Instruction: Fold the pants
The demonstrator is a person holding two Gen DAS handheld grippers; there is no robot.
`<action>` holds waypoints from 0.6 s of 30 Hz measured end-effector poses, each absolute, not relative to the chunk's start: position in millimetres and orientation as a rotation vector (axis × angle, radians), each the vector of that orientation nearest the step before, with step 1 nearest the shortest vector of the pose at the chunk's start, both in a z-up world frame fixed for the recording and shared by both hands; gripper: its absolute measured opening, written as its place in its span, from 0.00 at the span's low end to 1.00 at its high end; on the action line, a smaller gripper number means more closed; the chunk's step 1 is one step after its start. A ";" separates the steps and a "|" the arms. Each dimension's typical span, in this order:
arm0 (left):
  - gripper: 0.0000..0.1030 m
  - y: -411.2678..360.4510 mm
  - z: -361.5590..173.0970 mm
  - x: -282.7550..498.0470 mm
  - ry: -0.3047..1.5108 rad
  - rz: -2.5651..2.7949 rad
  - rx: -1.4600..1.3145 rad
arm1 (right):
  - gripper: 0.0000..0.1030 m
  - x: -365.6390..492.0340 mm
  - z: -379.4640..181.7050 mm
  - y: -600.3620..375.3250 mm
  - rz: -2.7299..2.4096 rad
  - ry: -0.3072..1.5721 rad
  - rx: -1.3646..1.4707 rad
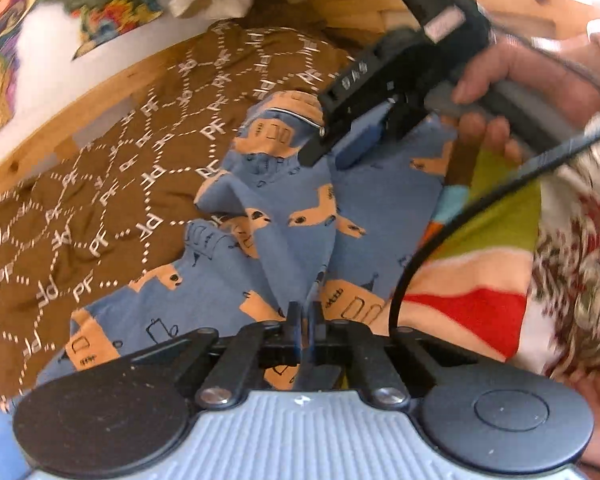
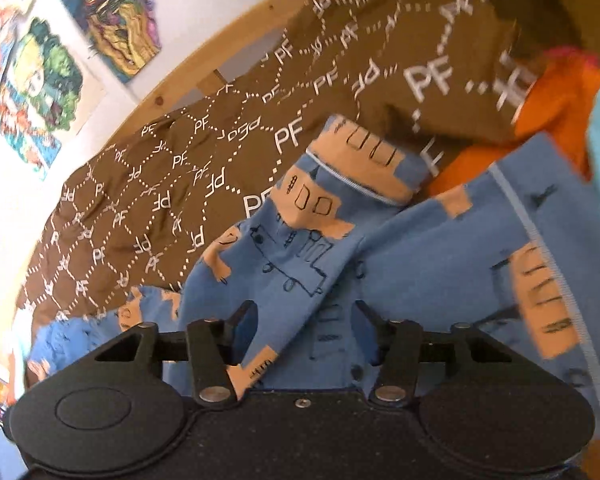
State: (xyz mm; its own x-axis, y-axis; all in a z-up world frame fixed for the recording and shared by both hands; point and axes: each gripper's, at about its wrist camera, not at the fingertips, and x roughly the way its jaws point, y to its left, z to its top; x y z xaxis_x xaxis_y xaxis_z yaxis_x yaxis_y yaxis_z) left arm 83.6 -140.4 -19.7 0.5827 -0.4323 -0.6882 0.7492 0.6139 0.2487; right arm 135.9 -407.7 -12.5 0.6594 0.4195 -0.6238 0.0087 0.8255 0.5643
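- Left tool (image 1: 305, 320) is clenched on a ridge of the blue printed pants (image 1: 300, 208), which lie on the brown bedspread (image 1: 100, 184), legs running away from it.
- Right tool (image 2: 304, 330) straddles a fold of fabric, pads not yet pressing; its side looks next to grip.

Place: a home bedroom is indicated.
Bed: a brown quilt (image 2: 228, 184) printed with white "PF" letters is spread inside a pine wood frame (image 2: 204, 64).
Wall: colourful pictures (image 2: 112, 12) are fixed to white paint.
Laundry: blue patterned pants (image 1: 284, 220) are laid on the quilt.
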 end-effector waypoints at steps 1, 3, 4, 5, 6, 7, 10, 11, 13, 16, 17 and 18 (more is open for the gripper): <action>0.03 -138.0 -15.6 84.7 0.630 -0.729 0.535 | 0.51 140.3 -14.6 -406.5 0.250 0.826 0.588; 0.03 -134.9 -8.6 87.8 0.639 -0.721 0.494 | 0.49 145.9 -16.3 -405.6 0.259 0.812 0.631; 0.03 -133.1 -5.3 88.1 0.639 -0.717 0.478 | 0.49 147.9 -16.1 -406.6 0.265 0.796 0.663; 0.03 -131.1 -2.5 88.7 0.639 -0.715 0.463 | 0.49 149.7 -15.4 -408.4 0.271 0.778 0.697; 0.03 -130.3 -0.4 89.6 0.641 -0.713 0.451 | 0.49 152.0 -14.5 -410.1 0.268 0.762 0.728; 0.03 -128.6 2.2 90.7 0.644 -0.712 0.436 | 0.49 154.5 -14.0 -412.2 0.261 0.744 0.757; 0.03 -125.4 7.4 93.5 0.650 -0.706 0.405 | 0.49 159.9 -13.8 -416.4 0.215 0.699 0.787; 0.03 -124.7 8.3 94.3 0.650 -0.702 0.402 | 0.49 161.1 -14.2 -418.4 0.195 0.688 0.790; 0.03 -123.8 8.7 94.7 0.651 -0.697 0.399 | 0.34 162.6 -18.4 -422.6 0.156 0.675 0.821; 0.03 -123.5 8.6 95.1 0.653 -0.695 0.395 | 0.02 165.9 -23.9 -424.6 0.083 0.680 0.836; 0.03 -123.7 8.5 95.2 0.653 -0.698 0.393 | 0.01 165.8 -24.6 -425.5 0.068 0.674 0.834; 0.03 -124.1 8.7 95.0 0.650 -0.700 0.393 | 0.00 165.3 -23.5 -426.1 0.065 0.658 0.830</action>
